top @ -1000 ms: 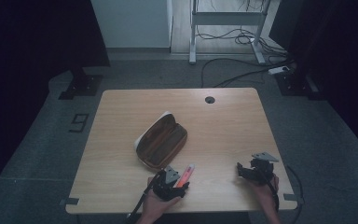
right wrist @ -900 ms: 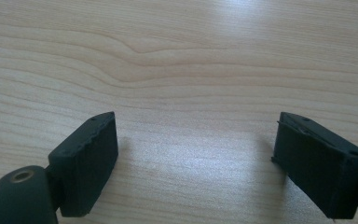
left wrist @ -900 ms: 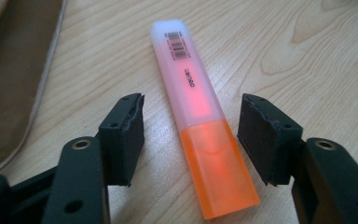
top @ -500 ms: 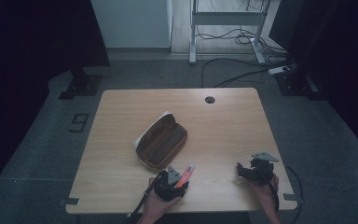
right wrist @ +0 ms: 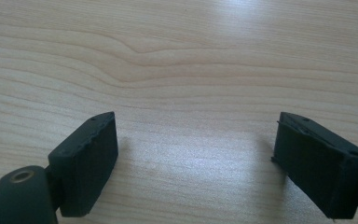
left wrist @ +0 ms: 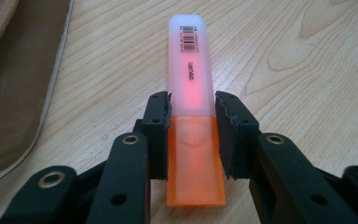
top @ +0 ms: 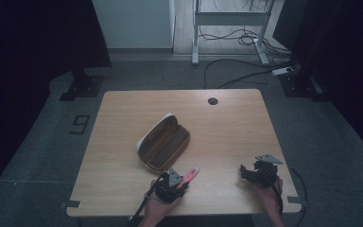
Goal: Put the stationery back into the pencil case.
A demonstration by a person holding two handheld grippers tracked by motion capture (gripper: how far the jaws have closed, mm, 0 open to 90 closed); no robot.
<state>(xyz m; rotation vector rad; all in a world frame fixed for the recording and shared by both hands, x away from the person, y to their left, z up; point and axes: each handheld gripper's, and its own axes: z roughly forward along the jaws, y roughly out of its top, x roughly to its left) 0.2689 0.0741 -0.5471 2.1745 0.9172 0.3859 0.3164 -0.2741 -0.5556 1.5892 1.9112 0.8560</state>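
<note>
pale wood table (top: pixel 227 127) on grey carpet (dark room); left hand-held gripper (left wrist: pixel 192 123) just closed, pinching highlighter (left wrist: pixel 191 93).

Left tongs (left wrist: pixel 192 135) have just been closing to a narrow gap; right tongs (right wrist: pixel 196 163) gape wide.

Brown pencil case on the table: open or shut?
Open. The brown pencil case lies with its pale-edged lid swung aside, dark interior showing.

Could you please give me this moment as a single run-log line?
left gripper: jaws just closing, pads against orange highlighter | right gripper: open, nothing between, over table | pencil case: open, beside highlighter
</note>
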